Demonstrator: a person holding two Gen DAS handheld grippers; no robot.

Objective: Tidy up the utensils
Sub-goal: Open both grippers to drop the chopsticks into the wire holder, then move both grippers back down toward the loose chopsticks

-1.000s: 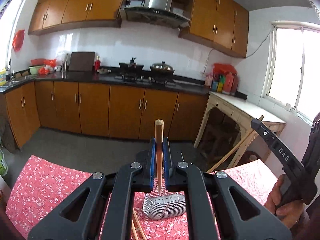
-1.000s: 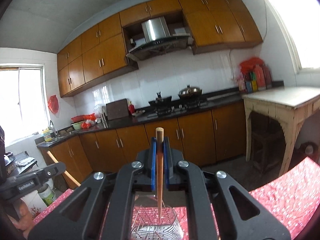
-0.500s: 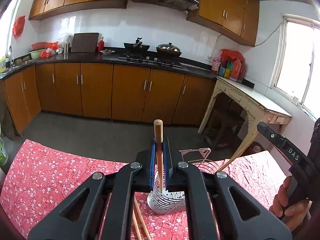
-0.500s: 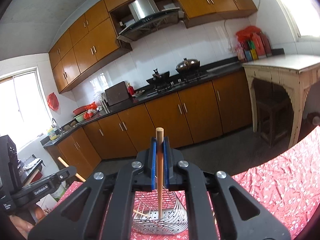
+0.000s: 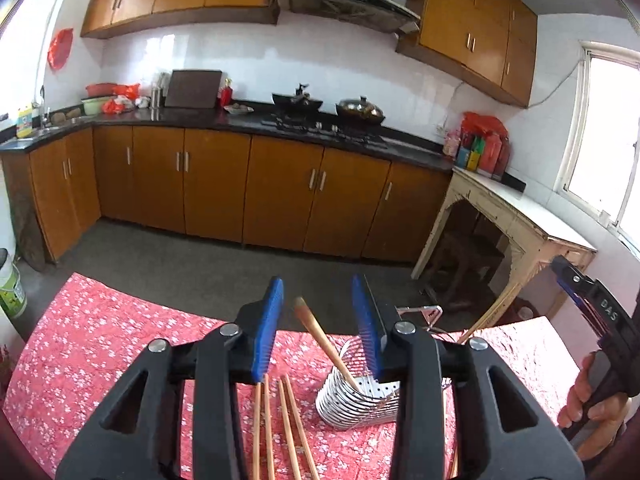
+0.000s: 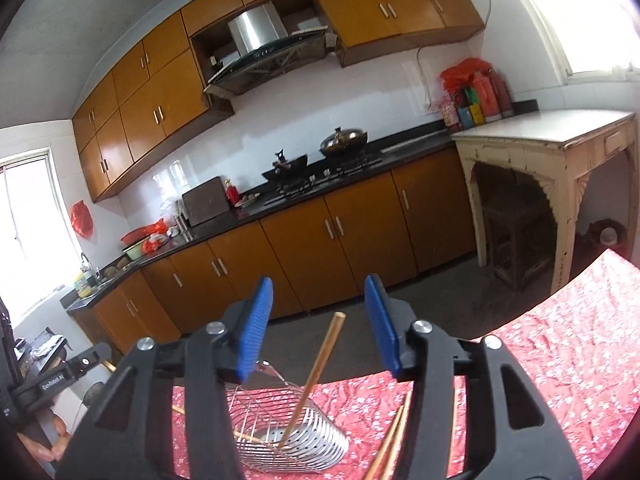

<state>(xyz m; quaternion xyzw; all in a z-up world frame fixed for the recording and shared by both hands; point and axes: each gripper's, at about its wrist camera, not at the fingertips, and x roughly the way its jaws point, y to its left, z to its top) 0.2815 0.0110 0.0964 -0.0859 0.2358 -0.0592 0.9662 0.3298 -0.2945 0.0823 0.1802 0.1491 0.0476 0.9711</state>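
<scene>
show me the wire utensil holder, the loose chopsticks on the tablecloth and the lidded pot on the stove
wire utensil holder [image 6: 320,438], right wrist view, ribbed outer wall
loose chopsticks [image 5: 280,432], left wrist view, mid shafts
lidded pot [image 6: 343,138], right wrist view, domed lid

Hand-held grippers: 2, left hand-held gripper [image 5: 318,322] and right hand-held gripper [image 6: 320,320]
Wire holder [image 5: 358,402]: 1
Chopsticks in holder [image 6: 316,372]: at least 2
Chopsticks on tabletop [image 5: 286,428]: 4 in the left view
Pots on stove [image 5: 360,107]: 2
</scene>
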